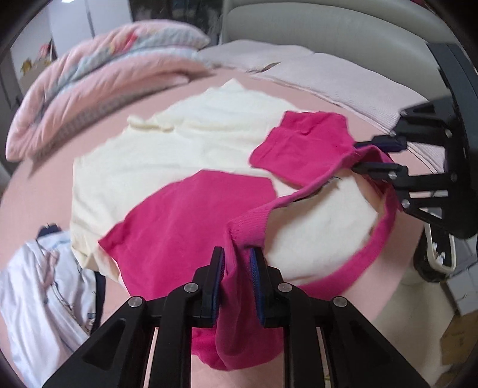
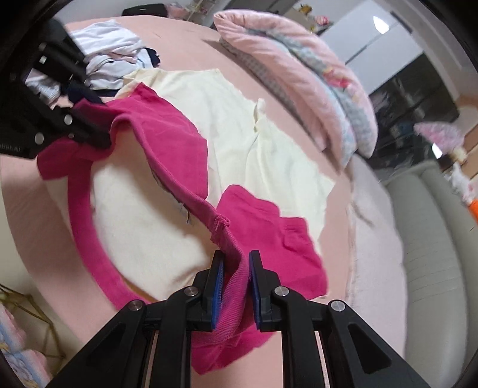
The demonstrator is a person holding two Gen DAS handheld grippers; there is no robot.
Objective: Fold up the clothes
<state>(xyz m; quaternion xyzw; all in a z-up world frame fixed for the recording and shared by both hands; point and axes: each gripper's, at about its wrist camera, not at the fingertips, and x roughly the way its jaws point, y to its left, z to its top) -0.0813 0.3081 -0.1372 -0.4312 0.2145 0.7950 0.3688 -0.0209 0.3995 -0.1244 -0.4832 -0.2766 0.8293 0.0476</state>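
The pink shirt (image 1: pixel 191 215), over the cream cloth (image 1: pixel 155 155) at bed (image 1: pixel 44 191) centre, is hanging by its collar from our clamped left gripper (image 1: pixel 237 283) and right gripper (image 2: pixel 236 286); next we are probably laying it flat toward twelve o'clock.

A bedroom in a home is shown. A bed (image 1: pixel 53 179) covered by a pink sheet fills both views. A folded pink quilt (image 2: pixel 298 77) is laid along one side of the bed, and a padded headboard (image 1: pixel 328 27) is seen at its far end. Loose clothes (image 2: pixel 110 56) are piled on the bed, and white cupboard doors (image 2: pixel 373 38) are seen beyond the quilt.
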